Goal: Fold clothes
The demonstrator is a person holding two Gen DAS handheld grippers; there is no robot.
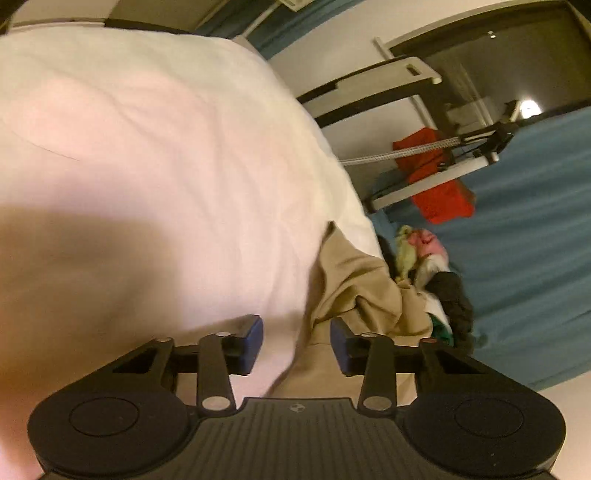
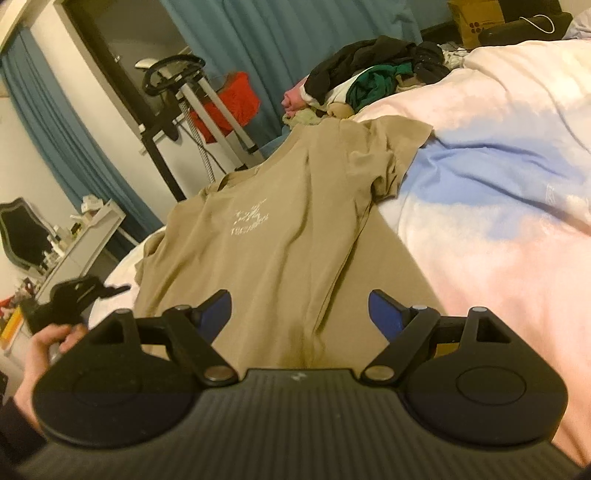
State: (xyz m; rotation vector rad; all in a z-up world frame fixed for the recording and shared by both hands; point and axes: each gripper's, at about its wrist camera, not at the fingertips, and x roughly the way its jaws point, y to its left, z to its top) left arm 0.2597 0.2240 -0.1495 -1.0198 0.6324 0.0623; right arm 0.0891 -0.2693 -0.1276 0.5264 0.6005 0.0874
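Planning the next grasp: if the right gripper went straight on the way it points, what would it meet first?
Probably the tan T-shirt spread on the bed: the open right gripper points along its lower body, though its height above the cloth is unclear.

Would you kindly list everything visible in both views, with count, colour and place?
T-shirt: one, tan, spread flat on the bed, print up.
Duvet: one, pale pink, covering the bed.
Clothes pile: one, black, green and pink, beyond the T-shirt.
Curtains: blue, along the walls.
Red cloth: one, on the rack by the curtain.
Box: one, cardboard, far corner.
Left gripper: black, blue fingers, open.
Right gripper: black, blue fingers, open above the hem.
Hand: one, holding the left gripper.
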